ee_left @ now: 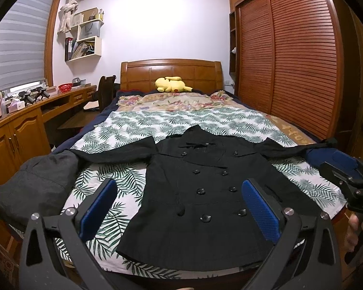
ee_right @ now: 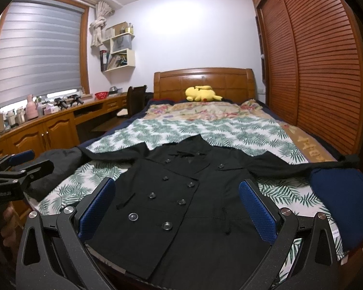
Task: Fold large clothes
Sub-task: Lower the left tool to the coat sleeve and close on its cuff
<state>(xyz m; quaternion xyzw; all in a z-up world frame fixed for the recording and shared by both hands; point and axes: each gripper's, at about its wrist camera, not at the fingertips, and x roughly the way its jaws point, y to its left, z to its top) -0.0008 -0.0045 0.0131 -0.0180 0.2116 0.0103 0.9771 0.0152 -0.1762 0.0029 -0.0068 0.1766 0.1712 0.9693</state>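
A black double-breasted coat [ee_left: 196,193] [ee_right: 181,205] lies face up on the leaf-print bed cover, hem toward me, both sleeves spread out sideways. My left gripper [ee_left: 179,186] hovers above the lower coat, open, blue pads wide apart with nothing between them. My right gripper [ee_right: 176,188] also hangs open over the coat's hem area, empty. In the left wrist view the right gripper [ee_left: 346,169] shows at the right edge, near the coat's right sleeve end. In the right wrist view the left gripper [ee_right: 19,166] shows at the left edge.
A grey garment [ee_left: 34,183] lies at the bed's left front corner and a dark blue one [ee_right: 343,205] at the right front. A yellow plush toy [ee_left: 171,84] sits by the wooden headboard. A wooden desk [ee_left: 24,120] runs along the left, a slatted wardrobe [ee_left: 290,55] along the right.
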